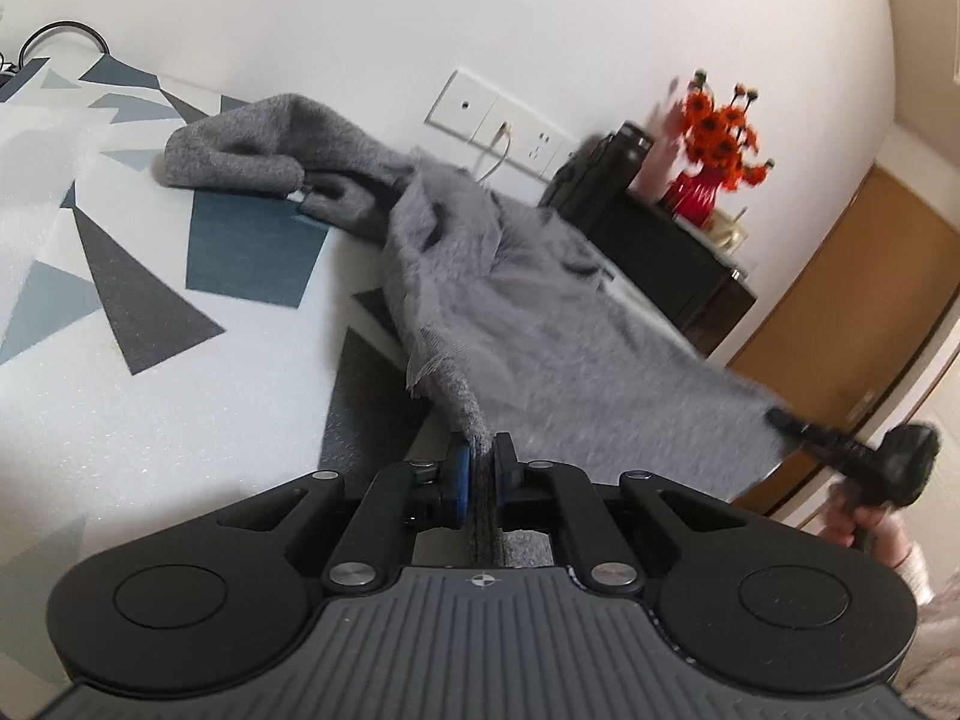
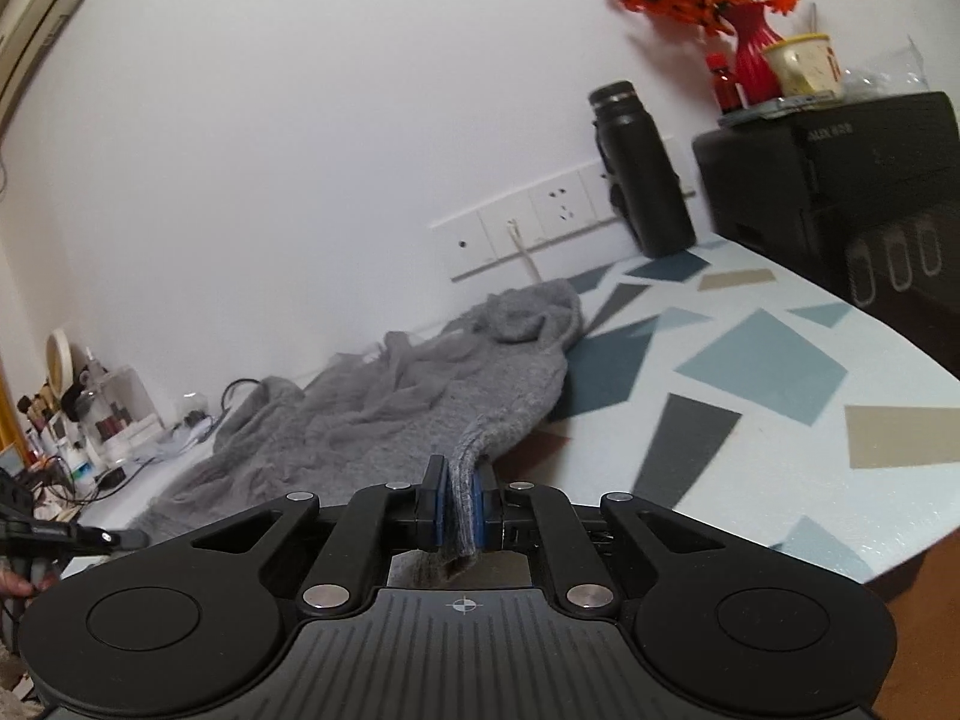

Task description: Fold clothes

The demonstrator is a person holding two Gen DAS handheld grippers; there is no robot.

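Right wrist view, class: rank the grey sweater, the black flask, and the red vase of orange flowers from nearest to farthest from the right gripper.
1. Grey sweater: pinched in the right gripper, spreading ahead and left.
2. Black flask: upright at the wall sockets, ahead right.
3. Red vase: atop the black unit, far upper right.

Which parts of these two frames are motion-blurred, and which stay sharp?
Left wrist view: the right tool, the orange flowers and the near edge of the grey sweater smear. Right wrist view: mostly crisp, the sweater's knit readable; fisheye bends the wall sockets.
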